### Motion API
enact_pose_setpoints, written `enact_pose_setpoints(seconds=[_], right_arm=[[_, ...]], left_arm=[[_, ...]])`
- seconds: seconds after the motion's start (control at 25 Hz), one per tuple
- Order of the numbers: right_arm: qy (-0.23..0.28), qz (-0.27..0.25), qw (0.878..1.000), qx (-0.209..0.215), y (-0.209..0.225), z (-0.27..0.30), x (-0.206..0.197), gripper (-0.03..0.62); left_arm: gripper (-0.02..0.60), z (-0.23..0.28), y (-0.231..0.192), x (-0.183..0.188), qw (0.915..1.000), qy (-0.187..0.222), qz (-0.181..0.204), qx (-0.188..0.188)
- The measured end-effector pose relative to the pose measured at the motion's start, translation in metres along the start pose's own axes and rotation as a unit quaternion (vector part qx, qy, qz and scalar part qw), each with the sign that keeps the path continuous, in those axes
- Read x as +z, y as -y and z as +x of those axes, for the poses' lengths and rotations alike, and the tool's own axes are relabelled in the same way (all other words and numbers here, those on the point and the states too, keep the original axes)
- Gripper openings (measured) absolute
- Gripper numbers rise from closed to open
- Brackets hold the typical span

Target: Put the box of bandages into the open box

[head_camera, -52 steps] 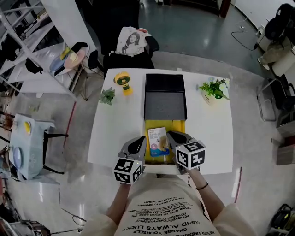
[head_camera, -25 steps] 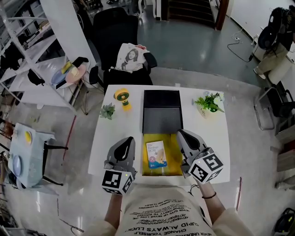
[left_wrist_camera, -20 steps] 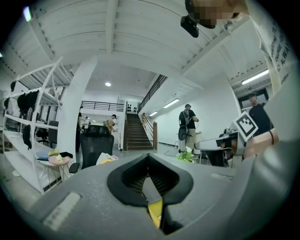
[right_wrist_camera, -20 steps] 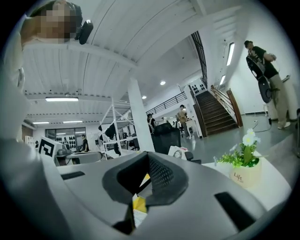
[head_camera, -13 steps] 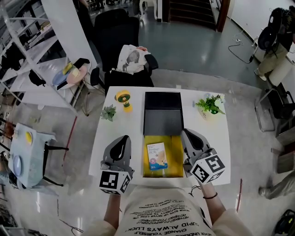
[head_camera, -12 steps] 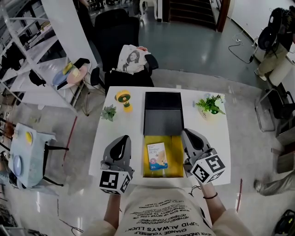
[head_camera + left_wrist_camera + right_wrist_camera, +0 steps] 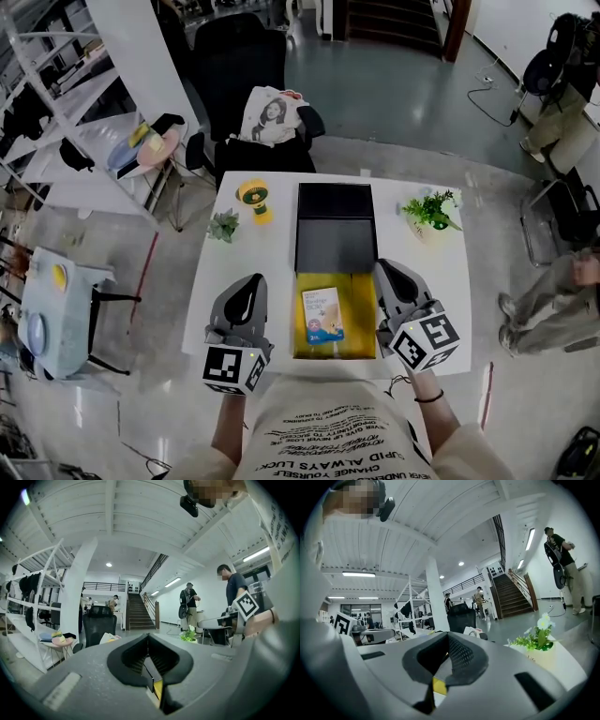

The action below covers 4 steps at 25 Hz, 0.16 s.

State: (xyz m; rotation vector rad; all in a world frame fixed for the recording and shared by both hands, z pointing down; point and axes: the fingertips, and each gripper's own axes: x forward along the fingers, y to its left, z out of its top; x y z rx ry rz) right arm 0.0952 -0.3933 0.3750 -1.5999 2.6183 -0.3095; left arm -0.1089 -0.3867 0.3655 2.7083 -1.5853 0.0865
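Two grippers were held over the near part of the white table (image 7: 246, 262), one on each side of the open box (image 7: 360, 319). The left gripper (image 7: 250, 285) was just beside the left wall of the box, and the right gripper (image 7: 388, 271) was at its right wall. Whether either one touched the box could not be told from the head view. In both gripper views the jaws were pressed together and nothing was between them. Both grippers pointed away from the person, toward the far side of the table.

The box of bandages (image 7: 323, 314) lay flat inside the open box, on its yellow bottom, a little left of the middle and slightly turned. The black lid (image 7: 336, 230) lay open just behind the yellow part and touched it.

Farther back on the table stood a yellow fan (image 7: 251, 197) and a small green plant (image 7: 223, 225) at the left, and a bigger potted plant (image 7: 433, 210) at the right. All three were well apart from the grippers.
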Motion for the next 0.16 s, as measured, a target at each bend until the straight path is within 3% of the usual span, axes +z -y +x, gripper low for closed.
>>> enact_pose_setpoints(seconds=[0.16], right_arm=[[-0.003, -0.009, 1.000, -0.005, 0.0001, 0.0014, -0.0005, 0.005]], left_arm=[[0.023, -0.0004, -0.0023, -0.0016, 1.0000, -0.003, 0.000, 0.002]])
